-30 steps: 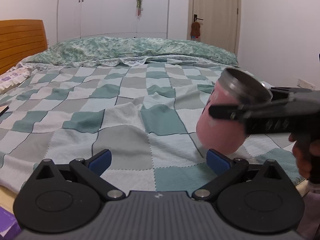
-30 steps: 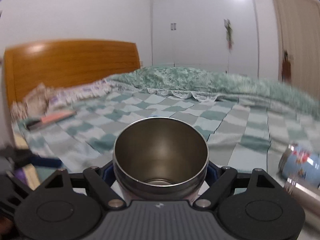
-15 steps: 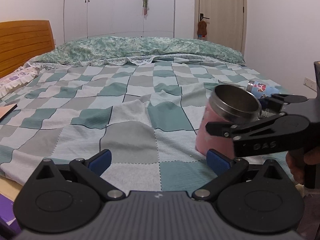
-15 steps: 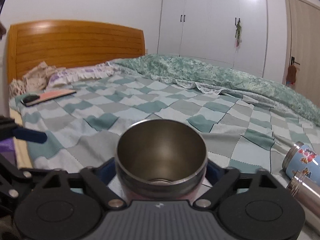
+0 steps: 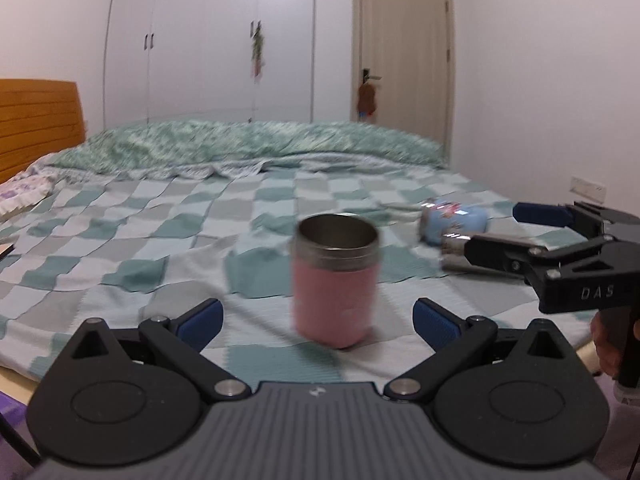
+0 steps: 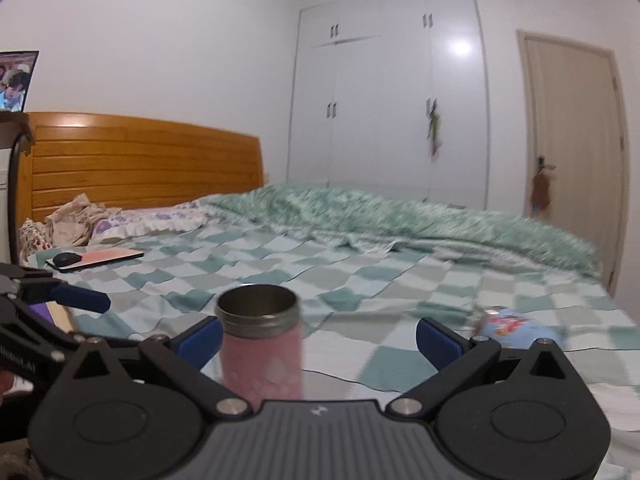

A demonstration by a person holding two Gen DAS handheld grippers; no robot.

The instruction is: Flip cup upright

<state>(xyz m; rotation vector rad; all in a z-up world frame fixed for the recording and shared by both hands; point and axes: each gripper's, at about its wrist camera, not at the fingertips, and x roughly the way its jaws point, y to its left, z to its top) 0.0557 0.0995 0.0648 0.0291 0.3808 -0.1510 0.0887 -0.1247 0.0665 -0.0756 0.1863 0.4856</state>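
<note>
Cup (image 5: 335,283) upright on bed (image 5: 160,240); both tongs (image 6: 319,342) released, so I retreat straight back, avoiding its rim.

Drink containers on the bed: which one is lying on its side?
The blue printed bottle, out to the right on the checked blanket, lies on its side. The pink cup stands upright, steel mouth up, free of both open grippers.
</note>
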